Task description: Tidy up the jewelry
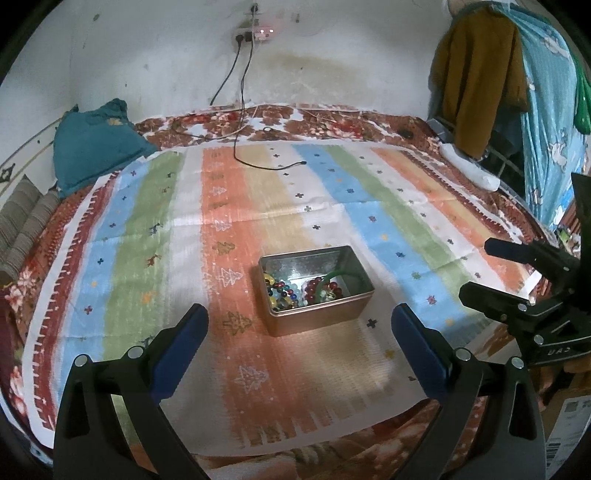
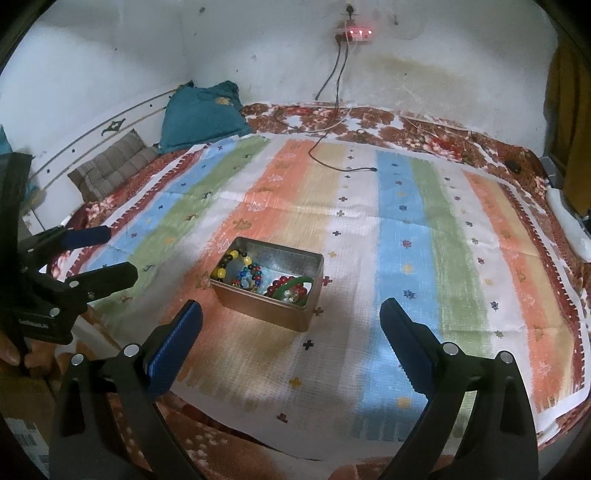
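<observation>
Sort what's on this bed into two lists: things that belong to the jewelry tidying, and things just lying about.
Belongs to the job:
- rectangular metal tin, open
- mixed coloured bead bracelets inside it
- dark red bead bracelet inside it
- green bangle inside it

Just lying about:
- black charging cable
- teal pillow
- brown striped cushion
- white sock

1. A whitewashed wall (image 1: 155, 66), stained yellow-brown in one patch, is seen behind the bed.
2. A socket board (image 2: 356, 33) with small red lights is fixed high on the wall; two dark cables (image 1: 240, 92) are hung from it down onto the bed.
3. The bed is covered by a red floral blanket (image 1: 332, 123), over which a striped cloth (image 1: 373, 218) is spread.
4. A teal pillow (image 1: 94, 146) is propped by the wall, with a brown striped cushion (image 2: 110, 166) just beside it.
5. Clothes (image 1: 480, 77) are hung at one side.
</observation>
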`<state>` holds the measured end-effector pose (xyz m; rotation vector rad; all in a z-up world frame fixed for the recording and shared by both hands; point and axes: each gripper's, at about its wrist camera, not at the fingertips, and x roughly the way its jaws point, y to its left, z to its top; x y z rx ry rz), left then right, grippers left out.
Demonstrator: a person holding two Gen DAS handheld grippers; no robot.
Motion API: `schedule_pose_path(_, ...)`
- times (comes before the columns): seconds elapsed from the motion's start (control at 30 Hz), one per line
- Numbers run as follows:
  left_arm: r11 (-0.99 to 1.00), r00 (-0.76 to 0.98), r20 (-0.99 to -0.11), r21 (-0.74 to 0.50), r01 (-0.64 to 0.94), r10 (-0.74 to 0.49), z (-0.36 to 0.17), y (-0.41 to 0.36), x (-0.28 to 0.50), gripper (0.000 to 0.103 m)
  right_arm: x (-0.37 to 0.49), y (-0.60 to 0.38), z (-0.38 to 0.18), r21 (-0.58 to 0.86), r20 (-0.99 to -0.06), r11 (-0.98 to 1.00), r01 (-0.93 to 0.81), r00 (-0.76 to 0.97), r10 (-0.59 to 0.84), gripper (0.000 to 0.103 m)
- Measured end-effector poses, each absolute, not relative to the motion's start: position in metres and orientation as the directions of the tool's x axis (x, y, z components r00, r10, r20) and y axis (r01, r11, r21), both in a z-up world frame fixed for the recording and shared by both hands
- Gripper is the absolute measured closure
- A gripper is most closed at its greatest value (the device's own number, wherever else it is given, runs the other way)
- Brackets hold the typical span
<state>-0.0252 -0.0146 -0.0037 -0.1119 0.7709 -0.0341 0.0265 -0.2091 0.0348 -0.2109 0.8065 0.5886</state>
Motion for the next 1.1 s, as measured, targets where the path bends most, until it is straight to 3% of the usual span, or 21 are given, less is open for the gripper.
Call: schedule_pose_path(1.1, 0.999, 0.708, -0.706, -0.036, -0.021, -0.010, -0.0085, -0.0229, -0.0236, 0.006, 0.0268, -0.2159, 0.0314, 0.051, -0.741, 0.831, -0.553, 0.537, 0.403, 0.005)
